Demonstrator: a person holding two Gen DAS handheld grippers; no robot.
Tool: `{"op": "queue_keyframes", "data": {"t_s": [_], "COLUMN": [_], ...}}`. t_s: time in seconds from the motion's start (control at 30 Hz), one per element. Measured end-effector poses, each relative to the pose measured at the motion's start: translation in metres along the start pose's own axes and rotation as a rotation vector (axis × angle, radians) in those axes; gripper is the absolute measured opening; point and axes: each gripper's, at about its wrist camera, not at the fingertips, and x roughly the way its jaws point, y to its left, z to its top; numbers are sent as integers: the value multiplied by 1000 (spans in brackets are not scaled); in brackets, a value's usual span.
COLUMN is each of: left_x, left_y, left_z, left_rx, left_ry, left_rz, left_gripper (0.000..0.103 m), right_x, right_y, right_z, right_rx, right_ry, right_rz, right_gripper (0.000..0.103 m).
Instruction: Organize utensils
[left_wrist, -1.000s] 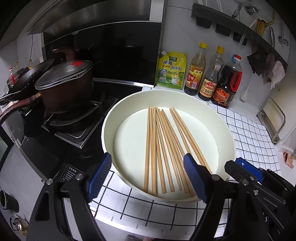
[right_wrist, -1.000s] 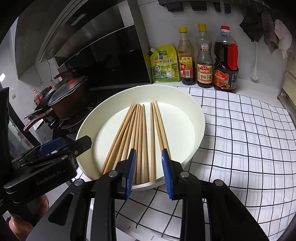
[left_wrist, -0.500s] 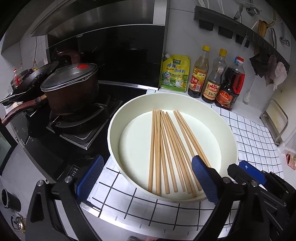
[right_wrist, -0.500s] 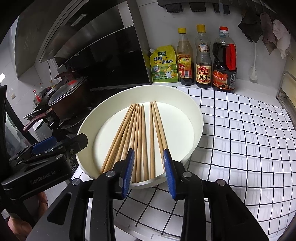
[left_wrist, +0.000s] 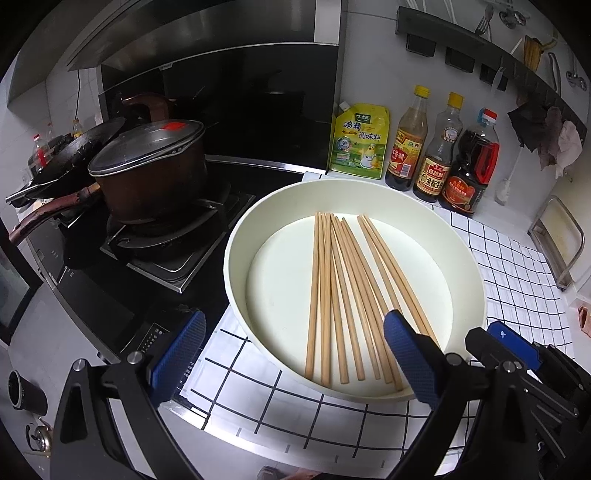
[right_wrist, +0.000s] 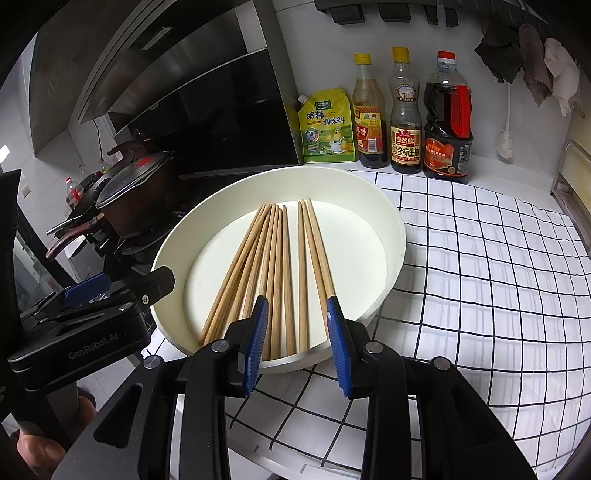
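Note:
Several wooden chopsticks (left_wrist: 343, 291) lie side by side in a round cream tray (left_wrist: 369, 188) on the checked counter. They also show in the right wrist view (right_wrist: 280, 266), inside the same tray (right_wrist: 391, 266). My left gripper (left_wrist: 295, 354) is wide open and empty, hovering at the tray's near rim. My right gripper (right_wrist: 295, 339) is open with a narrower gap and empty, just above the near rim over the chopstick ends. The left gripper body shows at the left of the right wrist view (right_wrist: 92, 314).
A lidded brown pot (left_wrist: 147, 170) and pans sit on the gas stove to the left. A yellow seasoning pouch (left_wrist: 360, 146) and three sauce bottles (left_wrist: 439, 155) stand against the back wall. A checked mat (right_wrist: 480, 277) covers the counter to the right.
Both grippers have drawn back a little from the tray. The right gripper's fingers have opened slightly wider. The chopsticks have not moved.

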Motion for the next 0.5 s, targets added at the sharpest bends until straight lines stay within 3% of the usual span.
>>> {"op": "queue_keyframes", "data": {"t_s": [0.5], "left_x": [1], "left_y": [-1], "left_z": [-1], "left_rx": [9], "left_ry": [2], "left_rz": [-13], "left_gripper": [96], "right_x": [2], "right_y": [1], "right_z": [-1], "right_rx": [-4], "right_ry": [6], "right_rz": [0], "right_gripper": [32]}}
